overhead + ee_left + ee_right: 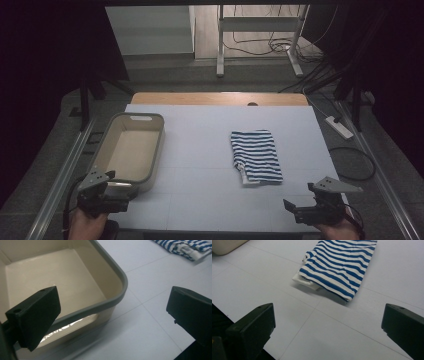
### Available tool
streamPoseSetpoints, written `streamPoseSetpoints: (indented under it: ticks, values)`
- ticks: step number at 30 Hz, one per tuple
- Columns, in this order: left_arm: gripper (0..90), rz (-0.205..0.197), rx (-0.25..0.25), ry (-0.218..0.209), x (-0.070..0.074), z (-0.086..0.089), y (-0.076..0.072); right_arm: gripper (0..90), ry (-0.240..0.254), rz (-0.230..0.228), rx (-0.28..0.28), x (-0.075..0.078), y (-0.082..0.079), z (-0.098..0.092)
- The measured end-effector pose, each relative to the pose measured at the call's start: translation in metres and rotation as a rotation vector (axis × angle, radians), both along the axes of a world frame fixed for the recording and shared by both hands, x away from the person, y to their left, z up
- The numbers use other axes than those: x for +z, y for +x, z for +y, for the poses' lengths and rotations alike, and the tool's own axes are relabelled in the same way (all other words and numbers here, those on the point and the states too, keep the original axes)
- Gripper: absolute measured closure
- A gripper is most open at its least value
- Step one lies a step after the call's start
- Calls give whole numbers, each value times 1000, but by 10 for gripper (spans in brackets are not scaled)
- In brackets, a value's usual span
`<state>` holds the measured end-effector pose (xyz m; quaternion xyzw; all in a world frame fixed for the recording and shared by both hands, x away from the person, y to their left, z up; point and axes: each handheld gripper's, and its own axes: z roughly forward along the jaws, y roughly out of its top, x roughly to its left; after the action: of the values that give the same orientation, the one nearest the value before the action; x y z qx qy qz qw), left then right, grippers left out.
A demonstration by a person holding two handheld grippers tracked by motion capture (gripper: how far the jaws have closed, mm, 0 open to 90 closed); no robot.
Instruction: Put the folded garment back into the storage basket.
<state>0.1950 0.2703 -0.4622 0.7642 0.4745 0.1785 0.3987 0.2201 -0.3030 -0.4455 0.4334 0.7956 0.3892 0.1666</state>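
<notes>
Folded striped cloth lies mid-table, right of the empty beige bin, well apart from it. We hold the right gripper and left gripper at the near edge, jaws apart, gripping nothing. We judge nothing moved yet; cloth untouched. No legible writing.

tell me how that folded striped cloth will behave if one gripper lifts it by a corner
The striped cloth looks like soft, thin fabric, so it would likely droop and unfold rather than stay flat. It seems light for its size. Its loose white inner layer pokes out at one end, so layers may slip apart. Pushed, it would probably bunch up, not slide.
</notes>
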Motion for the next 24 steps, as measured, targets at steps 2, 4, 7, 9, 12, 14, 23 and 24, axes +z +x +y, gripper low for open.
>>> streamPoseSetpoints:
  ticks: [2,4,7,9,12,14,23,24]
  values:
    - [0,4,-19,-4,0,-1,1,0,1,3,5,0,0,0]
    - [0,0,-33,-1,1,-2,2,0,2,1,11,0,1,1]
    - [0,-2,-43,-4,3,-3,4,0,12,-4,22,1,2,1]
    - [0,-4,-48,-6,4,-3,5,0,15,-6,30,2,3,1]
    - [0,-7,-60,-11,6,-5,8,0,24,-22,47,3,4,2]
    - [0,-8,-76,-18,6,-7,10,0,26,-39,52,5,5,4]
    - [0,-12,-80,-13,9,-9,16,0,12,-35,88,7,8,9]
    - [0,-12,-80,-13,9,-9,16,0,14,-34,89,8,9,10]
